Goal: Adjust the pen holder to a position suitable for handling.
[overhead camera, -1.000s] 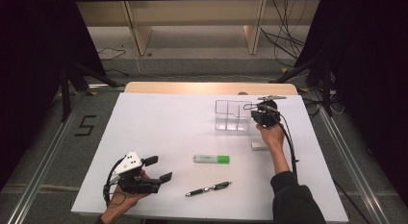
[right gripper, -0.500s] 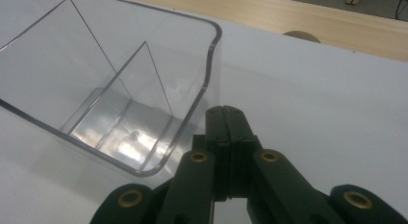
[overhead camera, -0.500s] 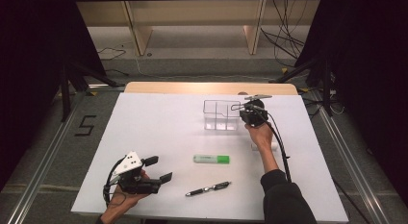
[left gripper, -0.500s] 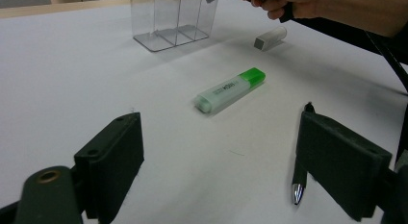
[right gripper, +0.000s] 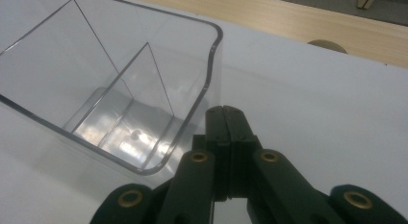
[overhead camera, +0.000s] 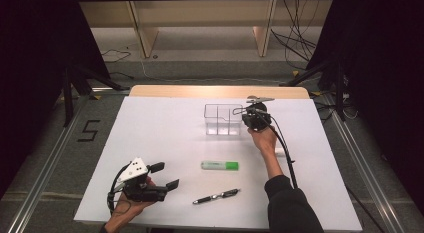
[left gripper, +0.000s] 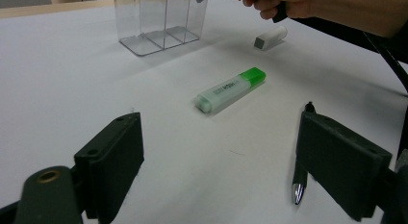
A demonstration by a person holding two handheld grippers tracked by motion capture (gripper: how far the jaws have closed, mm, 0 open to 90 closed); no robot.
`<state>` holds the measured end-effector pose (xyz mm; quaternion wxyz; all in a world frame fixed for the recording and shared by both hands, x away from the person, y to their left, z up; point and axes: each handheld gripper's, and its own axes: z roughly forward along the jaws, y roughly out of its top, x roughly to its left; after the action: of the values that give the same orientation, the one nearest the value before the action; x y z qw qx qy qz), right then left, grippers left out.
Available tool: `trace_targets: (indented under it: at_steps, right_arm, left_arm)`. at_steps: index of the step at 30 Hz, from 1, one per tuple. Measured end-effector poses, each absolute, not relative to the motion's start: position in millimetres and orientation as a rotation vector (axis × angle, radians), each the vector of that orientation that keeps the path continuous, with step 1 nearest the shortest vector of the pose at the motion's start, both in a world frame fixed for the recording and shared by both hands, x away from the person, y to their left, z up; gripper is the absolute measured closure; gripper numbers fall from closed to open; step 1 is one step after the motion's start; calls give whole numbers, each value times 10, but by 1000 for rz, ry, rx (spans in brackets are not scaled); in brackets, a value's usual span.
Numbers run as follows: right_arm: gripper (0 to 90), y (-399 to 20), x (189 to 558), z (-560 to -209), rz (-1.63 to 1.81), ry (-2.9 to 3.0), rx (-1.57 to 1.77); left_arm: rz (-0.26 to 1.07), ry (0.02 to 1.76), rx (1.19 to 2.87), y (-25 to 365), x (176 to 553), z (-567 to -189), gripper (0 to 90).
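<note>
we see a white tabletop (overhead camera: 165,138) with a clear plastic organiser box (overhead camera: 223,119) standing upright toward its far side, split by thin walls into open-topped compartments that hold nothing we can make out. the right gripper (overhead camera: 248,119) sits just beside the box's right-hand end, and in the right gripper view its black fingers (right gripper: 226,123) are pressed flat together with nothing between them, their tips next to the box's rounded corner (right gripper: 211,56); we cannot tell whether they touch the wall. the person's right hand (overhead camera: 264,141) holds that gripper, and a black cable (overhead camera: 285,153) trails back along the forearm. a small white eraser-like block (left gripper: 270,37) lies on the tabletop near that hand. nearer the middle lies a green-capped highlighter with a pale translucent body (overhead camera: 220,165), flat on its side and well apart from the box. closer to the near edge lies a black pen with a silver tip (overhead camera: 216,196), at a slight angle. the left gripper (overhead camera: 164,176) rests low at the near left corner in the person's left hand (overhead camera: 125,208), a grey three-cornered plate (overhead camera: 133,170) on top; its fingers (left gripper: 113,159) stand wide apart and empty, framing the highlighter in the left gripper view, with the pen's silver tip (left gripper: 298,192) just inside the right-side finger.
</note>
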<state>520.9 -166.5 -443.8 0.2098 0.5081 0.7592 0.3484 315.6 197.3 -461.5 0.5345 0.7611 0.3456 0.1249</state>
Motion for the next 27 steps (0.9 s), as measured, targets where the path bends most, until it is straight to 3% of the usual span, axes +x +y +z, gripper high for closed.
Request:
trace_targets:
  at_steps: [14,21,27]
  right_arm:
    - [900,-1581,5216,-4417,979,2133,1390]
    - [837,-1805,5083,-4284,1042,2092,1373]
    - [722,-1947,4852,-4185,1112,2105,1289]
  left_arm:
    - [298,820,1812,1984,3153,-4609,166]
    - [296,822,1820,1978,3153,-4613,167]
    - [292,827,1821,1975,3158,-4620,167]
